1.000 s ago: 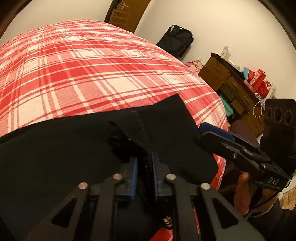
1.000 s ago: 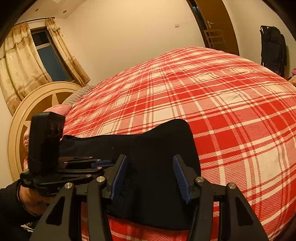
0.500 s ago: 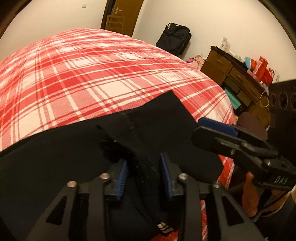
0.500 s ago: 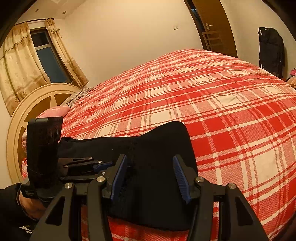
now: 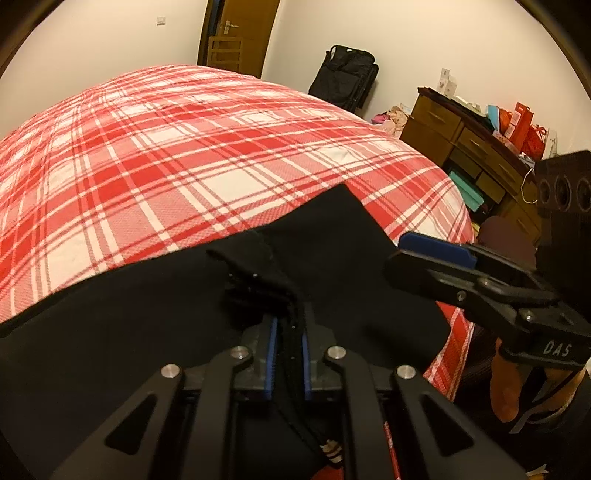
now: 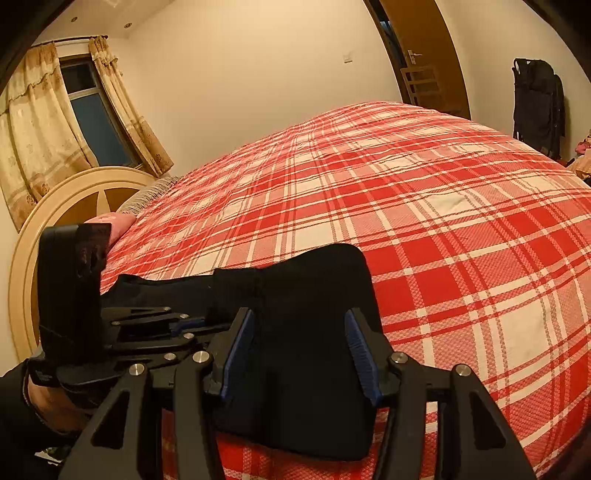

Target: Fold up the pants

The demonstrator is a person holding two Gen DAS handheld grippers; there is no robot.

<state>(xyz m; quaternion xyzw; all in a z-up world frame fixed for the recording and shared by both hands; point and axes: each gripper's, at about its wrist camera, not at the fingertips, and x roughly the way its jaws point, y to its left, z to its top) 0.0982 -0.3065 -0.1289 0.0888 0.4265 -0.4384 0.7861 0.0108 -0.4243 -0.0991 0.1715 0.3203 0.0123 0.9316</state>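
Black pants [image 5: 147,332] lie flat along the near edge of the red plaid bed [image 5: 184,147]. My left gripper [image 5: 288,332] is closing its jaws on a raised ridge of the black cloth, and the blue pads pinch that fold between them. My right gripper [image 6: 301,332] hovers open over the rounded end of the pants [image 6: 314,288]; the cloth lies between its pads without being pressed. Each gripper shows in the other's view: the right fingers [image 5: 436,254] to the right, and the left gripper [image 6: 177,325] to the left, held by a hand [image 6: 48,402].
A brown dresser [image 5: 461,140] with red bags stands beyond the bed's right end, beside a black bag [image 5: 343,77] against the wall. A wooden door [image 5: 236,33] is behind. A round cream headboard [image 6: 74,192], a pink pillow [image 6: 110,221] and a curtained window [image 6: 37,129] sit at the left.
The left jaws widened around the raised fold of cloth, then narrowed onto it again. The left view tipped slightly. The right gripper stayed in place, still open.
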